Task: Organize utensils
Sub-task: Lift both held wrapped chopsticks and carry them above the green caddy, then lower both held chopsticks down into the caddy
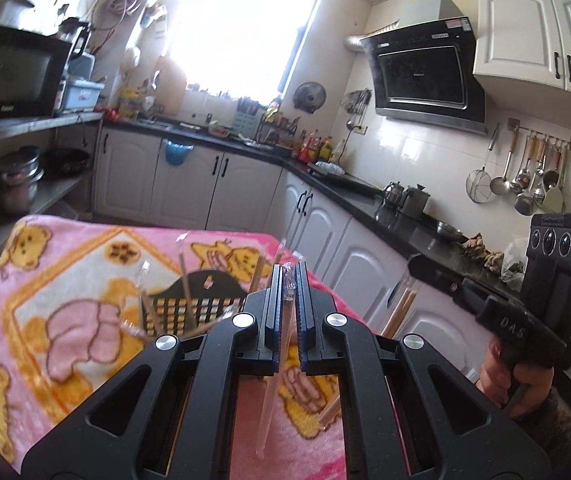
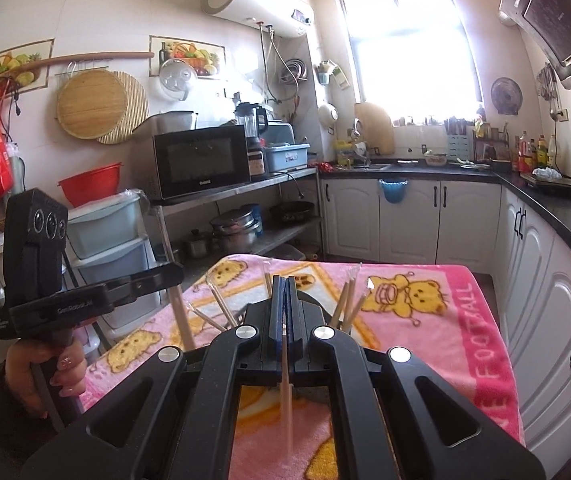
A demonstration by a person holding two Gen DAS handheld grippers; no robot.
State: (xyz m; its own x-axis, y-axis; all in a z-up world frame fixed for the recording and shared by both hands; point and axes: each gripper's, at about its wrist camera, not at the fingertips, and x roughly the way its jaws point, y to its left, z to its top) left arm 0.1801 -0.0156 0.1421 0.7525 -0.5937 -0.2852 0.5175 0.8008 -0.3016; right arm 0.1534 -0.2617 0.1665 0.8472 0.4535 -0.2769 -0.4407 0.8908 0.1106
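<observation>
My left gripper (image 1: 289,268) is shut on a clear-wrapped chopstick pair (image 1: 275,384) that hangs down between the jaws above the pink blanket. My right gripper (image 2: 285,280) is shut on another wrapped chopstick pair (image 2: 287,404), which also dangles below it. A black slotted utensil holder (image 1: 201,300) stands on the blanket just beyond both grippers, with several chopsticks (image 2: 349,300) leaning in it. In the right wrist view the holder is mostly hidden behind the jaws. Each gripper shows in the other's view: the right gripper (image 1: 415,268) and the left gripper (image 2: 177,274), each held by a hand.
A pink bear-print blanket (image 1: 65,280) covers the small table. White cabinets (image 2: 541,280) under a black counter run along the right and far walls. A metal shelf with a microwave (image 2: 201,164) and pots stands on the left. Plastic drawers (image 2: 109,240) sit beside the table.
</observation>
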